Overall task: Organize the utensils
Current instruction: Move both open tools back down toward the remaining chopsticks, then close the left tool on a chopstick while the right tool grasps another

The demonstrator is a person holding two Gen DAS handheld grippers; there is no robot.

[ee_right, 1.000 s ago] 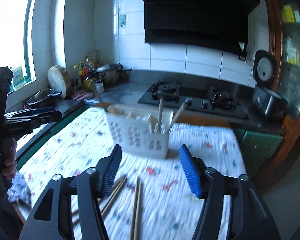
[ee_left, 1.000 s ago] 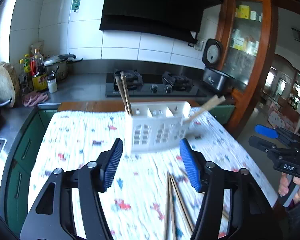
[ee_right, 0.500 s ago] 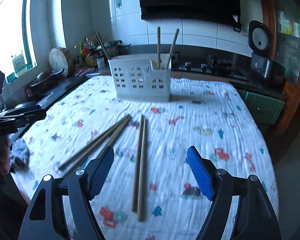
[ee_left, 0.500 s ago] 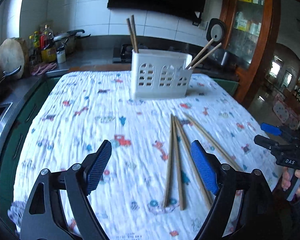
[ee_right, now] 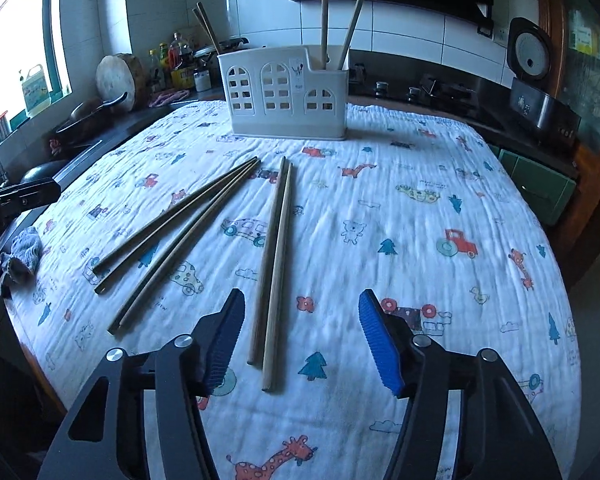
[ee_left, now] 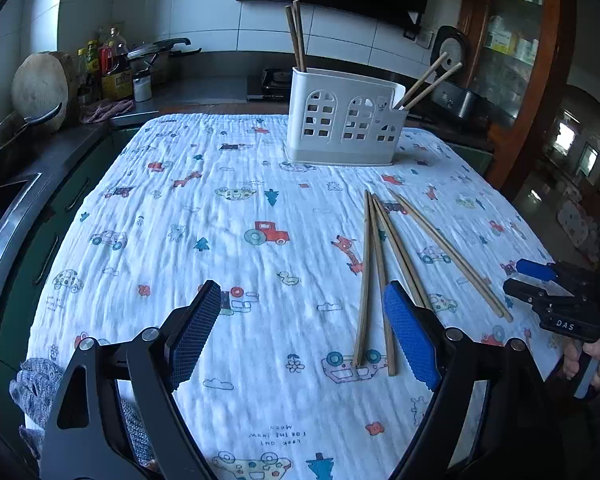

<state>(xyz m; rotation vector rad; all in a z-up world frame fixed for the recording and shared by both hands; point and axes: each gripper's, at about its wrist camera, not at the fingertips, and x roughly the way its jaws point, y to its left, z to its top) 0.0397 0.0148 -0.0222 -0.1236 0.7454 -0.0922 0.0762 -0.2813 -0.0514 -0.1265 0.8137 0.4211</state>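
Note:
A white utensil caddy (ee_left: 346, 120) stands at the far side of the table; it also shows in the right wrist view (ee_right: 286, 96), with chopsticks upright in its end compartments (ee_left: 298, 36) (ee_right: 342, 24). Several loose wooden chopsticks lie on the patterned cloth (ee_left: 376, 272). In the right wrist view one pair (ee_right: 274, 256) lies just ahead of my right gripper, and others (ee_right: 180, 228) fan out to the left. My left gripper (ee_left: 302, 316) is open and empty above the cloth. My right gripper (ee_right: 300, 328) is open and empty.
The table wears a white cloth with cartoon prints (ee_left: 220, 220). A counter at the left holds bottles (ee_left: 114, 68), a round board (ee_left: 40, 88) and a pan. A stove (ee_right: 420, 92) and rice cooker (ee_right: 540, 92) sit behind. A grey rag (ee_left: 36, 388) lies at the near left edge.
Both grippers have pulled back from the caddy toward the near side of the table and tilted down. The loose chopsticks now lie in front of the fingers. Both stay open.

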